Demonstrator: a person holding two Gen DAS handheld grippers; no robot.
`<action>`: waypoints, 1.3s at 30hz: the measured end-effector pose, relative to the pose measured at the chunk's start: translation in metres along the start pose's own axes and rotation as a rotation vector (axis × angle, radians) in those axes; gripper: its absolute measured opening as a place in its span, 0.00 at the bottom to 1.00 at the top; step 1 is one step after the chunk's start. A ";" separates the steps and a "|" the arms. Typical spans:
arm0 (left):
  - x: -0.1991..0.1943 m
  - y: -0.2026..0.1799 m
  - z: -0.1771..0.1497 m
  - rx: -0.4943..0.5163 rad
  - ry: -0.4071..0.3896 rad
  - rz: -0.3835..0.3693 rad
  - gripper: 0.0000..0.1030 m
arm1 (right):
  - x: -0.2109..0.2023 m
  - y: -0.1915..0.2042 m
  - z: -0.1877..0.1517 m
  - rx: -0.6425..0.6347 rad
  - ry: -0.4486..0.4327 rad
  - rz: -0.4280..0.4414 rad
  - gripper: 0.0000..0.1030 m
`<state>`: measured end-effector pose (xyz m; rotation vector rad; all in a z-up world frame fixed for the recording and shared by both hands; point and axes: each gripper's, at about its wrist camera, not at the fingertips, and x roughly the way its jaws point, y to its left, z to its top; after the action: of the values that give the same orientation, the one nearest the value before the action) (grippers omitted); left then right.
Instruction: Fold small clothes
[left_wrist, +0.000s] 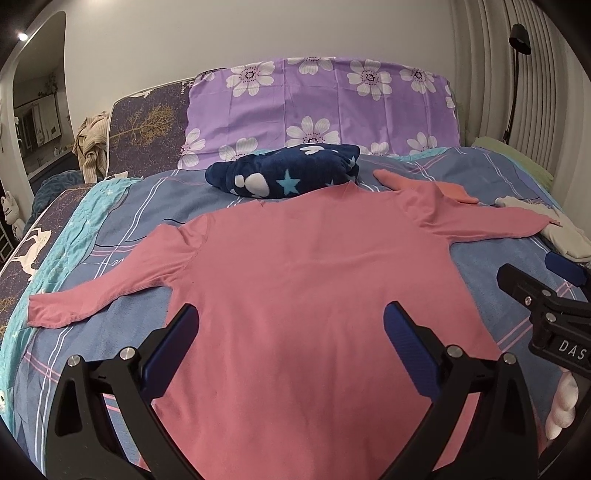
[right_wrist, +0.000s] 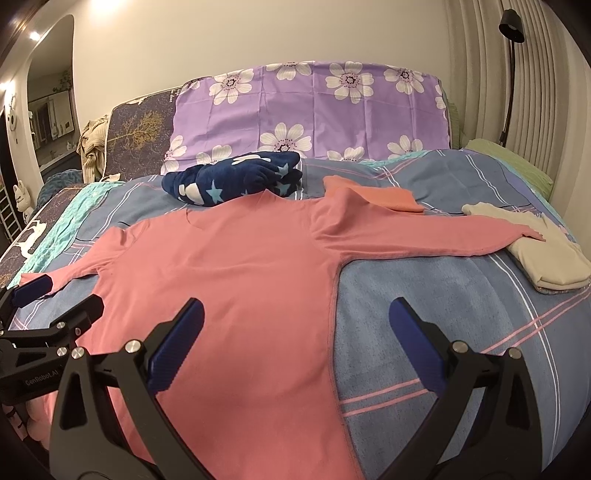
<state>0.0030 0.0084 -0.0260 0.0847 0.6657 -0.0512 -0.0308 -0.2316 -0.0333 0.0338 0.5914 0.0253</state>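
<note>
1. Left wrist view: the pink long-sleeve shirt (left_wrist: 295, 280) is laid out flat on the blue plaid bedspread (left_wrist: 110, 221), both sleeves stretched out to the sides. The left gripper (left_wrist: 291, 325) hangs over the lower half of the shirt with its blue-padded fingers (left_wrist: 177, 347) spread wide, nothing between them. Can't tell if the tips actually touch the fabric.

2. Same view, right edge: the right gripper (left_wrist: 543, 280) pokes in over the bedspread just beside the shirt's side. Its jaws look spread here too.

3. Same view, further back: a folded navy fleece with stars (left_wrist: 288, 173) sits right at the shirt's collar, a purple flowered pillow (left_wrist: 325, 107) leans behind it, and a cream folded garment (left_wrist: 554, 232) lies under the end of the far sleeve.

4. Right wrist view: the right gripper (right_wrist: 295, 325) is wide open, one finger over the shirt (right_wrist: 229, 280) body and the other over bare bedspread (right_wrist: 443, 288), so it straddles the shirt's side seam. Not pinching anything.

5. Same view, left edge: the left gripper (right_wrist: 55, 299) shows up near the other sleeve, fingers apart.

6. Same view: an orange folded piece (right_wrist: 380, 197) lies just behind the shoulder, and the sleeve cuff rests on the cream garment (right_wrist: 543, 258).
</note>
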 end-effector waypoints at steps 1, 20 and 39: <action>0.000 0.000 0.000 -0.001 0.000 0.000 0.98 | 0.000 0.001 -0.001 -0.002 -0.001 0.000 0.98; -0.003 0.001 0.003 0.008 -0.024 0.011 0.98 | -0.001 0.010 0.001 -0.025 0.002 0.000 0.98; -0.002 0.003 -0.001 -0.014 -0.038 0.018 0.98 | -0.001 0.009 0.001 -0.024 0.001 -0.004 0.98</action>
<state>0.0011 0.0120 -0.0259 0.0757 0.6267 -0.0310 -0.0309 -0.2222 -0.0318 0.0092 0.5917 0.0290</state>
